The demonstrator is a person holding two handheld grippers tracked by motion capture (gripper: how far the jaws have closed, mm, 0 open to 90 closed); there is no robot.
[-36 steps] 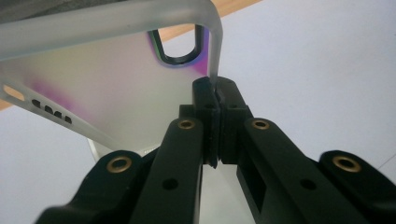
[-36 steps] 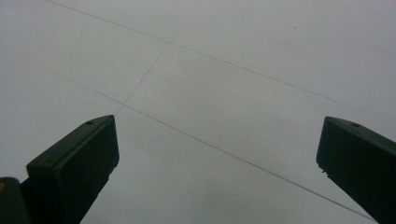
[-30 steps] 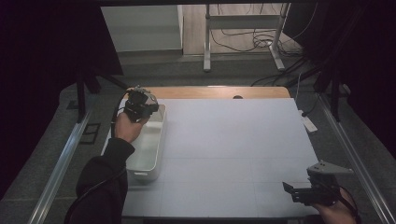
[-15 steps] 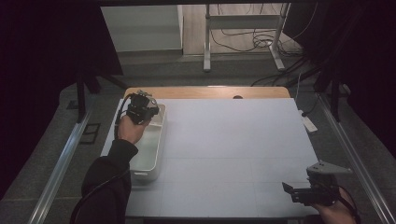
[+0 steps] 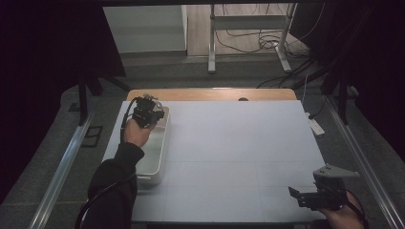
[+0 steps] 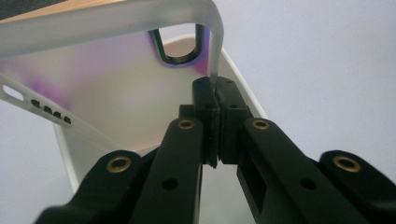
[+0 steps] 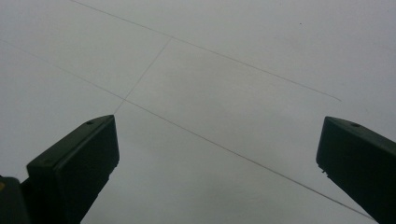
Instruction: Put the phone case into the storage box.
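Left gripper point(image 6: 215, 100): fingers clenched on edge of translucent frosted plastic phone case point(image 6: 116, 79), case rising beyond fingertips, above white rectangular plastic tray point(image 5: 155, 152) on pale grey worktop point(image 5: 239, 152). Right gripper point(image 5: 305, 196): fingers released, spread wide, bare worktop between them.

Phone case point(image 6: 107, 79) looked like frosted translucent plastic, matt, smooth, with a glossy dark rim round the camera cutout. Tray point(image 5: 160, 155) was white plastic with a slight sheen. Left hand-held gripper point(image 6: 215, 93) was matt black plastic with brass-coloured inserts; right hand-held gripper point(image 7: 217, 158) was the same matt black. Desk point(image 5: 239, 152) cover was matt, smooth, pale grey; wood showed at the far edge.
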